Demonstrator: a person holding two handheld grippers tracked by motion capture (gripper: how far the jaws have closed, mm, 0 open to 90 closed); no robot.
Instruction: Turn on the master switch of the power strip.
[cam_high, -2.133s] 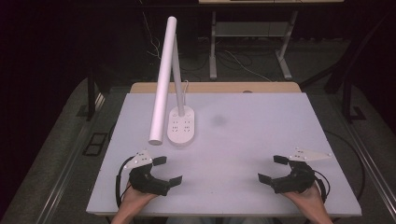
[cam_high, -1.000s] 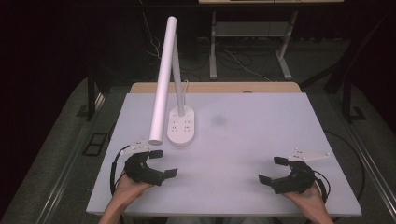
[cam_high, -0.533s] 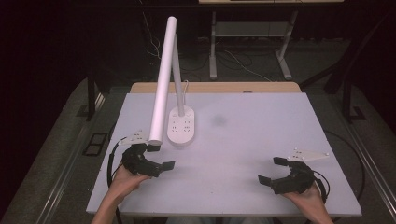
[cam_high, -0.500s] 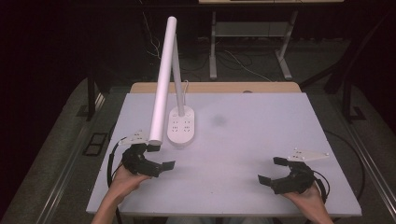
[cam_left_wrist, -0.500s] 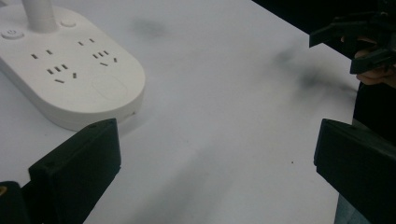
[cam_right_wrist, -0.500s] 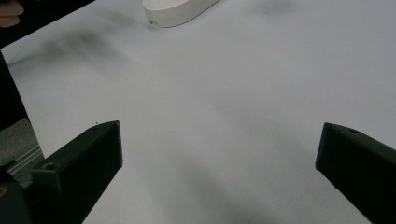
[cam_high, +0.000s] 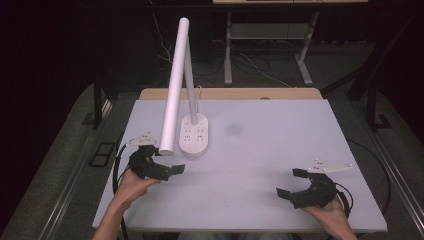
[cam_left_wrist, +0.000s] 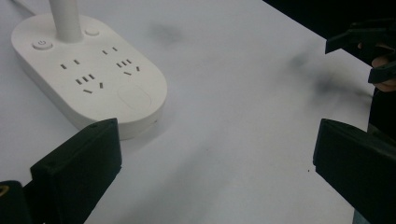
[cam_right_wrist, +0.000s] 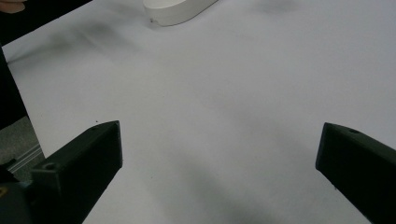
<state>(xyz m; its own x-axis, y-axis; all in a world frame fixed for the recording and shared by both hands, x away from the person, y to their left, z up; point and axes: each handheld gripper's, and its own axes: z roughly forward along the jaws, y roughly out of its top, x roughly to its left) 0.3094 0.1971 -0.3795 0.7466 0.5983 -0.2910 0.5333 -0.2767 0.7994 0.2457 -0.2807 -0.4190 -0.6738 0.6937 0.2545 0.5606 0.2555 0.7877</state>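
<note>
White table (cam_high: 280, 150) with a white desk lamp (cam_high: 194, 134) standing near its far left, its base carrying sockets. Left gripper (cam_high: 167, 162), jaws spread, sits just beside that base. Right gripper (cam_high: 292, 182), jaws also spread, rests well apart at the near right.

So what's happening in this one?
A person sits at a white table with a two-jaw gripper in each hand. The left gripper, jaws open, is close to the base of a white desk lamp, which carries sockets and a power button; it touches nothing yet. The right gripper, jaws also open, rests near the table's front right, holding nothing.
</note>
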